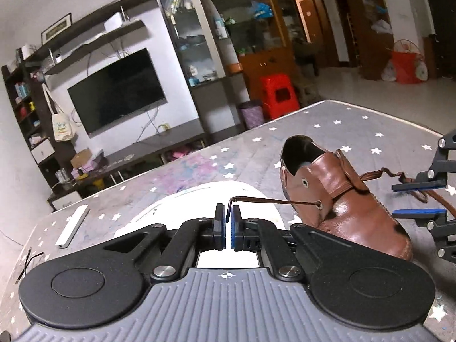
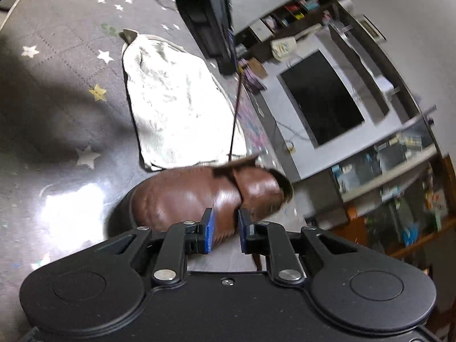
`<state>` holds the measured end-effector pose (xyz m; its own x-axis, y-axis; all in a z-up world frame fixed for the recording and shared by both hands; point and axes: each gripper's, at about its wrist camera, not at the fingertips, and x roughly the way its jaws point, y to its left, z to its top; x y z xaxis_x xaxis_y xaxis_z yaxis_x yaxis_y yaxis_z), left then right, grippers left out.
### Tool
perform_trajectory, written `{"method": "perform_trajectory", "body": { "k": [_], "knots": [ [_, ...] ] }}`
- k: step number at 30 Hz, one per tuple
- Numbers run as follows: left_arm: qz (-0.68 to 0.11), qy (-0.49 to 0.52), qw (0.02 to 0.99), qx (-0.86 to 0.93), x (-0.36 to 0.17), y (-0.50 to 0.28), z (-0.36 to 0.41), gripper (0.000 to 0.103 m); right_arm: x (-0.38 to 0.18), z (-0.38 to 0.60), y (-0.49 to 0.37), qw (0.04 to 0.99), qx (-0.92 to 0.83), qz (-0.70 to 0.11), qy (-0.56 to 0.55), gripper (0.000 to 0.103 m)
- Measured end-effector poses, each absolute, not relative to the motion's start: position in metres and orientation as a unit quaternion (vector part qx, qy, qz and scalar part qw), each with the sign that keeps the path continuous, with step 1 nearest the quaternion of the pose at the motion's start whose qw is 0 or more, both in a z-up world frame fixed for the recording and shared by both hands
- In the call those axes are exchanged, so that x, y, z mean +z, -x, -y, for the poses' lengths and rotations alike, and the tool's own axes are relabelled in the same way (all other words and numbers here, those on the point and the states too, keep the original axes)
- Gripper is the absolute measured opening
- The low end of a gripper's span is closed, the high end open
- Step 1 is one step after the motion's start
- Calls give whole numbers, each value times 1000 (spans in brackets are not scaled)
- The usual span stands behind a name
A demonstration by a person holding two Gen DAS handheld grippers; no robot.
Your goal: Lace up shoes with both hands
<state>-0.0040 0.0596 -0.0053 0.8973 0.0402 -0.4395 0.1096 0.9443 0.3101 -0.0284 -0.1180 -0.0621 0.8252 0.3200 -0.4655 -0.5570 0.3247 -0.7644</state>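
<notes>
Left tool (image 1: 228,216) pinches lace (image 1: 273,199); right tool (image 2: 225,228) gapes beside shoe (image 2: 199,193), towel (image 2: 176,108) behind.

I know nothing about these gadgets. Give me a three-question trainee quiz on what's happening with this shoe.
1. True or false: the left tool is shut on the end of the brown shoelace.
2. Which describes the right tool? A) open, holding nothing B) clamped on the shoe's heel C) holding the white cloth
3. Fill in: the lace held by the left tool comes out of an ____ on the side of the brown leather shoe.

Key: 1 true; 2 A; 3 eyelet.
</notes>
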Motion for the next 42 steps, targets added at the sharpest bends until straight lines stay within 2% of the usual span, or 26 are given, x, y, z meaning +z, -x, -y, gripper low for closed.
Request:
{"method": "perform_trajectory", "body": {
  "k": [14, 25, 32, 40, 42],
  "knots": [
    [-182, -190, 963, 46, 11, 28, -62, 4, -63, 96, 13, 839, 265, -132, 457, 18],
    [-143, -206, 963, 103, 32, 41, -73, 4, -79, 103, 9, 839, 247, -142, 464, 18],
    [-160, -212, 960, 88, 33, 45, -74, 5, -69, 113, 13, 850, 249, -136, 444, 18],
    [-180, -217, 956, 85, 26, 44, -80, 14, -55, 161, 29, 846, 254, -178, 433, 19],
    [-189, -218, 954, 81, 23, 44, -80, 26, -52, 176, 34, 842, 273, -205, 419, 19]
  ]
}}
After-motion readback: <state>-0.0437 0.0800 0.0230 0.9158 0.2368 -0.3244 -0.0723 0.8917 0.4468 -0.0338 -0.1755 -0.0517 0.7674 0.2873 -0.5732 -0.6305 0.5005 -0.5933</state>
